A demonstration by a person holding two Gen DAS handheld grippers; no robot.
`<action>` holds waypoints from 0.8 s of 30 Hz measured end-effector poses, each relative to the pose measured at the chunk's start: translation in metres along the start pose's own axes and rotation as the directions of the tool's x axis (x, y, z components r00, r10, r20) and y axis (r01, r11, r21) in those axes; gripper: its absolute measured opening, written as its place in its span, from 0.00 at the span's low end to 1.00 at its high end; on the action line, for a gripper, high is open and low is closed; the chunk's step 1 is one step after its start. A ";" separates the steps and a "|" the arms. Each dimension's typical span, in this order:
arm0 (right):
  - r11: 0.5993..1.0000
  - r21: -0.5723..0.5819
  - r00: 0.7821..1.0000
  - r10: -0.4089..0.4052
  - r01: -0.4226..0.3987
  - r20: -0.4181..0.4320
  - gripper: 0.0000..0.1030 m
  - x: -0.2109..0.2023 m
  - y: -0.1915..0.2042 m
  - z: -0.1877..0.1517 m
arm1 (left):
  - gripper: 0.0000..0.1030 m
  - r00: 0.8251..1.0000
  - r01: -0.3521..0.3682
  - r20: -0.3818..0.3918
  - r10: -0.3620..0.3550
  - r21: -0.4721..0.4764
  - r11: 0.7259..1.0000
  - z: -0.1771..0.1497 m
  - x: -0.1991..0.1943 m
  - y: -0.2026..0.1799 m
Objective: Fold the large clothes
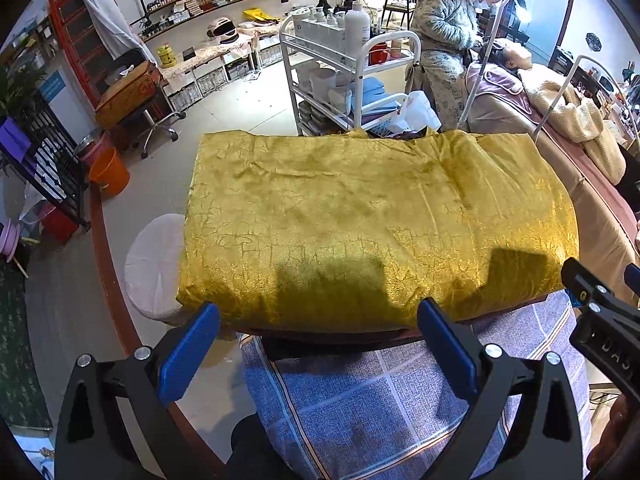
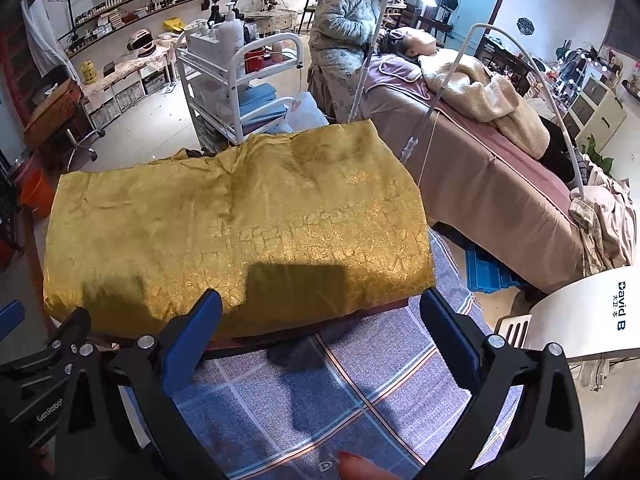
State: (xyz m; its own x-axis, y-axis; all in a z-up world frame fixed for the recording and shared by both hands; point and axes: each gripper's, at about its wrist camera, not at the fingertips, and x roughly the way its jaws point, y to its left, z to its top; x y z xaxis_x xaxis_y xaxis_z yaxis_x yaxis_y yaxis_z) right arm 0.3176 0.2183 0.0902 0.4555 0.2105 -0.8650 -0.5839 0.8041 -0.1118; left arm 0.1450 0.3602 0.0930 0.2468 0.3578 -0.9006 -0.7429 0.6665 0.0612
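A large gold crinkled garment [image 1: 360,220] lies folded into a thick rectangle on a bed, also filling the middle of the right wrist view as the same gold garment [image 2: 240,224]. My left gripper [image 1: 318,340] is open, its blue pads just short of the garment's near edge, nothing between them. My right gripper [image 2: 320,332] is open too, hovering over the near right corner of the garment and the blue checked sheet [image 2: 340,392] below it. The right gripper's black body shows at the far right of the left wrist view.
A white trolley [image 1: 340,68] with bottles stands behind the bed. A person in a quilted coat [image 1: 444,40] tends another person lying on a brown treatment bed [image 2: 480,184] to the right. An orange bucket [image 1: 110,174], a round stool [image 1: 154,264] and a white machine [image 2: 588,316] stand nearby.
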 end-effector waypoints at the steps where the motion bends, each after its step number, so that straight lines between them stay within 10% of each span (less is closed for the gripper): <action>1: 1.000 0.000 1.000 0.002 -0.002 -0.001 0.95 0.000 0.000 0.000 | 0.94 1.000 -0.003 -0.003 0.003 -0.002 1.000 0.000 0.001 0.002; 24: 1.000 0.008 1.000 0.005 -0.005 0.007 0.95 0.000 -0.007 0.002 | 0.94 1.000 -0.013 -0.027 0.013 -0.009 1.000 0.001 0.006 -0.001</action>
State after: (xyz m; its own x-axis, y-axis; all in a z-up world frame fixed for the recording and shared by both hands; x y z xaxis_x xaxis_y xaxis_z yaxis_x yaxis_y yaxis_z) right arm 0.3231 0.2144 0.0921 0.4575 0.2186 -0.8619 -0.5805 0.8077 -0.1032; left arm 0.1480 0.3621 0.0875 0.2208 0.3486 -0.9109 -0.7515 0.6561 0.0690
